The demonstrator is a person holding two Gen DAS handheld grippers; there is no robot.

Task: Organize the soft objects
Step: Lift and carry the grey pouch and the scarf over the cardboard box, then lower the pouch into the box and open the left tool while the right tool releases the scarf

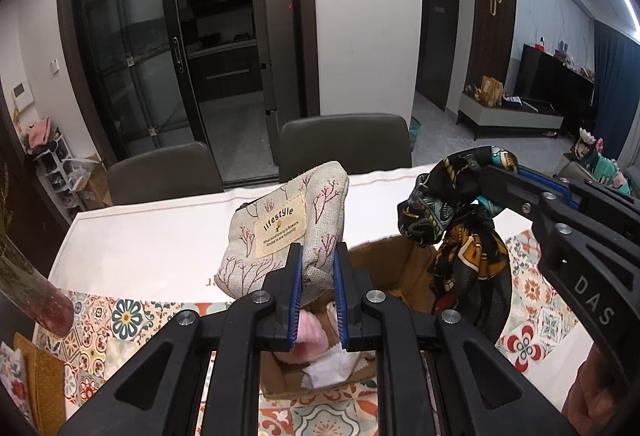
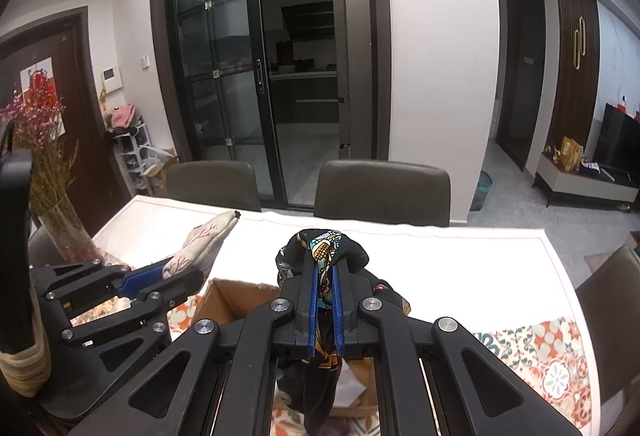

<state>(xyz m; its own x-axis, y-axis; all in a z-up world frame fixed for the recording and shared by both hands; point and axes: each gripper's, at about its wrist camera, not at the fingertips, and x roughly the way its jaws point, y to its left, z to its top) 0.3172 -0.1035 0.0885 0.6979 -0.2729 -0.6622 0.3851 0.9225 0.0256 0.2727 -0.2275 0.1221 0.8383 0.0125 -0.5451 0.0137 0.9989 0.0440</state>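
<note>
Grippers hover mid-frame over the cardboard box (image 1: pixel 404 268), apparently for dropping: left gripper (image 1: pixel 317 276) clamps the linen pouch (image 1: pixel 280 236), right gripper (image 2: pixel 325 300) pinches the patterned scarf (image 2: pixel 324 244).

Left gripper (image 1: pixel 316 276) jaws pinch a linen pouch (image 1: pixel 284 232) above the cardboard box (image 1: pixel 404 268); right gripper (image 1: pixel 504 175) holds a dark patterned scarf (image 1: pixel 456 232) beside it

Coarse linen pouch (image 1: pixel 280 232), glossy silky scarf (image 1: pixel 452 228), matt cardboard box (image 1: pixel 404 268)
</note>
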